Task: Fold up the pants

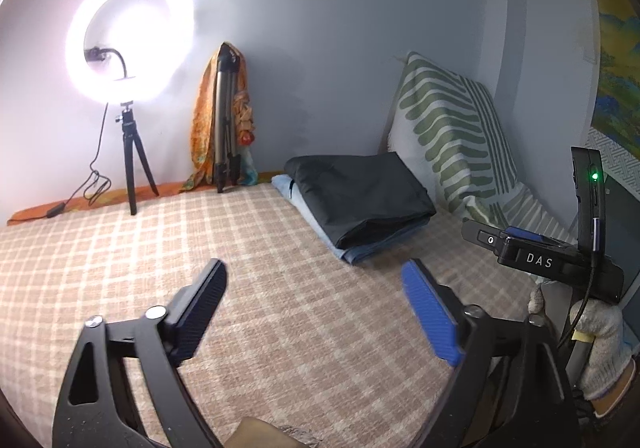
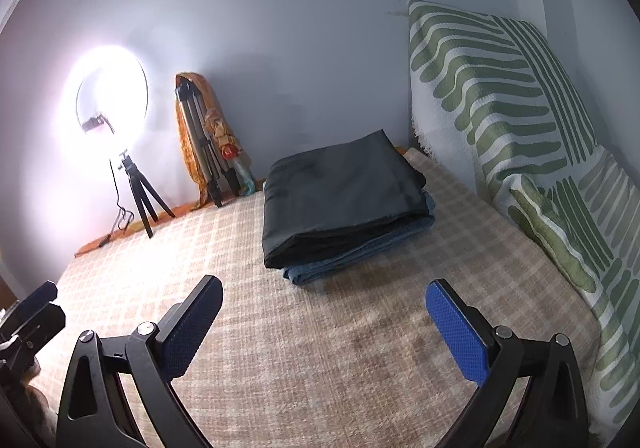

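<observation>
Folded black pants [image 1: 360, 195] [image 2: 340, 199] lie on top of a folded blue garment [image 1: 356, 250] [image 2: 360, 252] on the checked beige bed cover [image 1: 260, 248] [image 2: 360, 328], toward the back right. My left gripper [image 1: 316, 280] hovers over the bare cover in front of the stack, jaws wide apart, nothing between them. In the right wrist view my right gripper [image 2: 324, 296] stands equally wide, empty, just short of the stack's near edge. The right gripper's body [image 1: 540, 256] shows at the right of the left wrist view, held by a gloved hand [image 1: 604, 344].
A lit ring light on a small tripod [image 1: 128, 39] [image 2: 108, 87] stands at the back left, cable trailing. A folded tripod draped with orange cloth [image 1: 224, 115] [image 2: 204, 139] leans on the wall. A green-patterned blanket [image 1: 452, 131] [image 2: 500, 99] covers the right side.
</observation>
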`<state>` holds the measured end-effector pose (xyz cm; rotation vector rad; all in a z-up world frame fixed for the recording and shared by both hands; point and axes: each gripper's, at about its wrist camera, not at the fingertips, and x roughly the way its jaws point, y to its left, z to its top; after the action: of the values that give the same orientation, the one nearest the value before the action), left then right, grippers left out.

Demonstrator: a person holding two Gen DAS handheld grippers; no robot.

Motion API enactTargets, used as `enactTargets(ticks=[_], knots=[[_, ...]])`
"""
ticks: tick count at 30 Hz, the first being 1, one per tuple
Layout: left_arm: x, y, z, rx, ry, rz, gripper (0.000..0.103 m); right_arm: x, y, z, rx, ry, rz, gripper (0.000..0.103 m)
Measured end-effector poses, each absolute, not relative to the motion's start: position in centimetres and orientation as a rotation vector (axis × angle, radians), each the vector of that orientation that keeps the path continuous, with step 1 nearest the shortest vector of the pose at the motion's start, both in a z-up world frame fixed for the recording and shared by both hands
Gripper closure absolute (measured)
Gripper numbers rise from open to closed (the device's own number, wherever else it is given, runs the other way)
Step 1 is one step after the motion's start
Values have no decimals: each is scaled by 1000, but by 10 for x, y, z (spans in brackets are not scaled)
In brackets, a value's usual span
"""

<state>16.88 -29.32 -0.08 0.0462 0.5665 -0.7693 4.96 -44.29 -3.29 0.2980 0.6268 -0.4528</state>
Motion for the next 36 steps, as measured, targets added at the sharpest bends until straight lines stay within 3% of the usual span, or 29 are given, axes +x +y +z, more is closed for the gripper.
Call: enactTargets(ticks=[2, 13, 36], knots=[[170, -293, -7, 38, 579, -770, 3, 51, -441, -37, 287, 630, -459, 0], [174, -296, -17, 29, 600, -767, 1, 51, -441, -45, 272, 618, -487, 0], [175, -296, -20, 28, 607, -764, 1, 53, -444, -50, 281, 623, -506, 0]])
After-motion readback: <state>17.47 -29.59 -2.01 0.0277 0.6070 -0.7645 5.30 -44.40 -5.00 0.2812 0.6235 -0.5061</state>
